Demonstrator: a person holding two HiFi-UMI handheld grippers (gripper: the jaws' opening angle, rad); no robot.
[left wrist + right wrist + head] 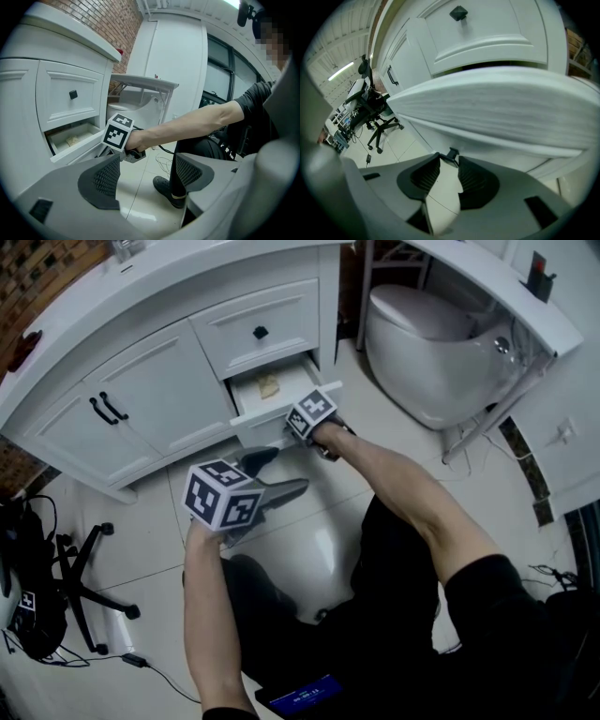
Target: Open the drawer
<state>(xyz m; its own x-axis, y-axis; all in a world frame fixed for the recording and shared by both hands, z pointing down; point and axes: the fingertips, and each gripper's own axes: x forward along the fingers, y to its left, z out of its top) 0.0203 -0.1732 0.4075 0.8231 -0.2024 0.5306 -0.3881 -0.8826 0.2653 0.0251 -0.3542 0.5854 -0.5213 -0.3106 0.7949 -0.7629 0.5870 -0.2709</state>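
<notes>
With the drawer [267,410] partly out, the right gripper's [449,161] fingers clamped its knob [453,153], likely needing more outward pull, while the left gripper's [149,172] fingers stood apart, empty.

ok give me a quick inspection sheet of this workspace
surface: glossy white tiled floor
job's things: lower drawer partly open; its black knob sits in the right tongs; upper drawer shut
clutter: yellowish scrap inside the lower drawer
grippers: left tongs open, empty, over the floor; right tongs shut on the knob
cables: black cable on the floor at left
surroundings: white cabinet, toilet, office chair
</notes>
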